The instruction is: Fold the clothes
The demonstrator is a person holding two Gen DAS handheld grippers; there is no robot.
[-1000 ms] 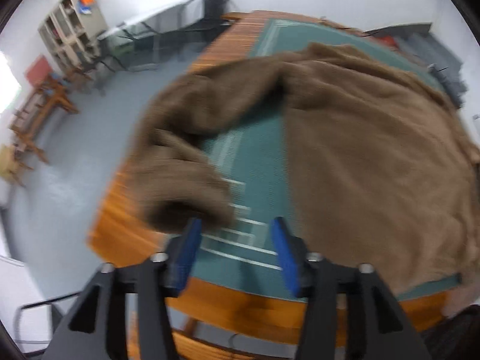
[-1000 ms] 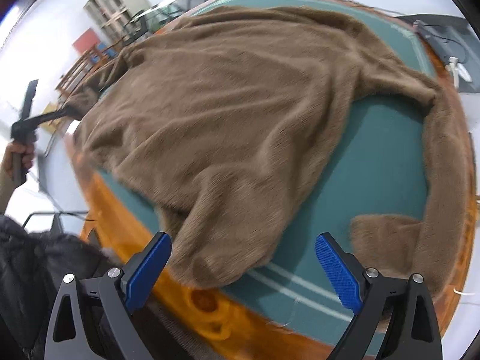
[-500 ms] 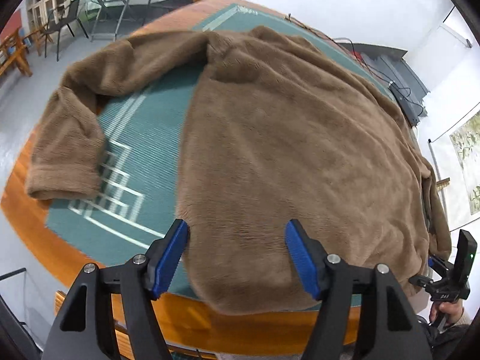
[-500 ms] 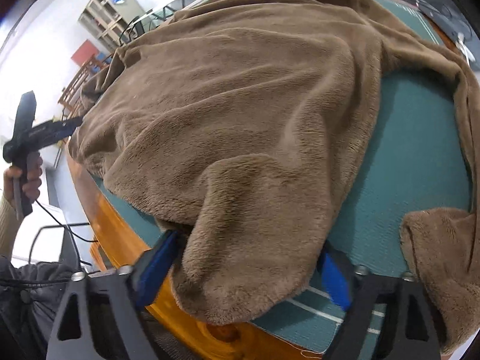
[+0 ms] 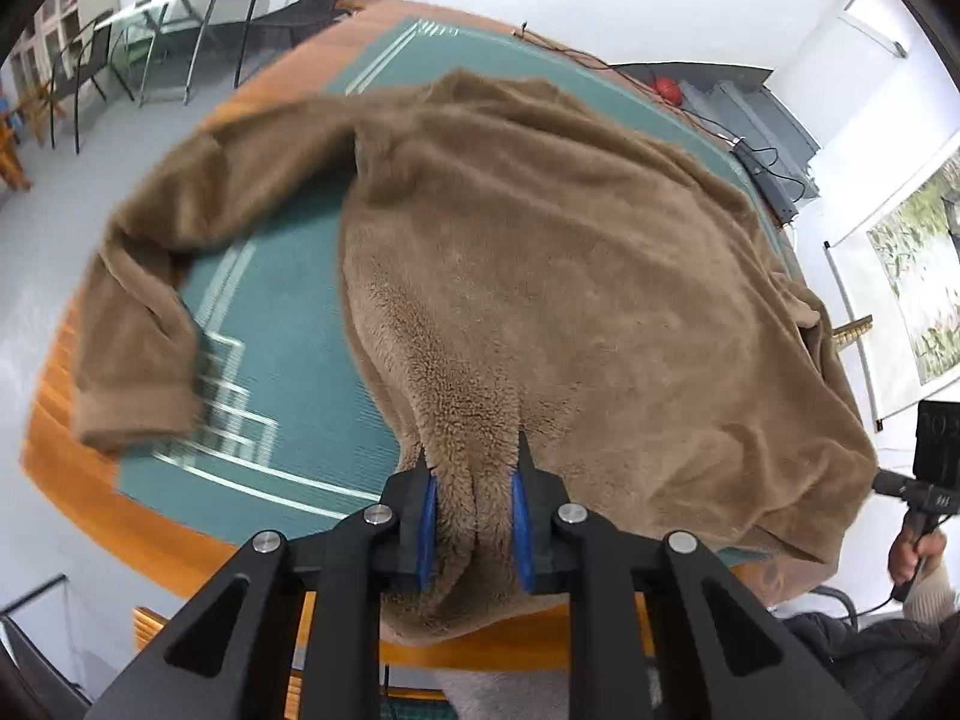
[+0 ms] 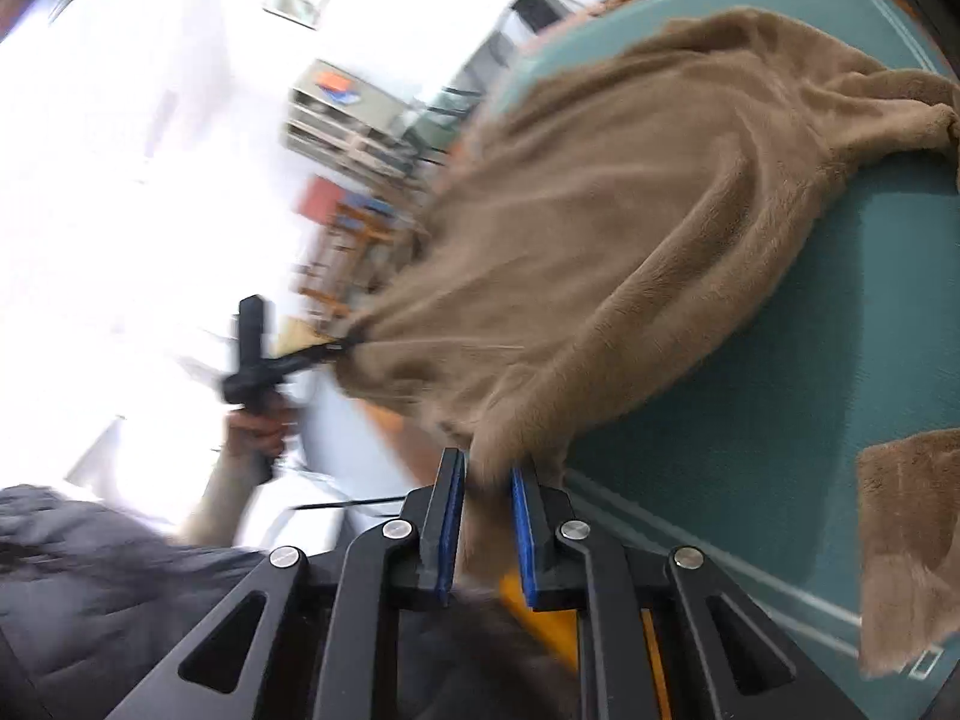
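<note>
Left gripper clamped on the near hem of the sweater, a thick bunch of brown fleece pinched between its blue pads; the pinched hem hangs just past the near edge of the desk. Right gripper likewise clamped on the sweater at the hem, cloth squeezed between both pads, the fleece pulled up taut from that point

Sweater spread over the green mat on the wooden desk, body running from near edge toward the far end. One sleeve curves out to the left and back to the near left, cuff lying on the mat's white line pattern. Other sleeve's cuff lies on the mat at the near right in the right wrist view, apart from the body

Right wrist view strongly tilted and blurred; it shows the left gripper gripping the hem at the left, the person's hand on its handle. Left wrist view shows the other hand at the right edge, holding the right gripper's handle

Far left: black chairs by a glass table. Shelf unit against the far wall. Cables and a grey box past the desk's far right
</note>
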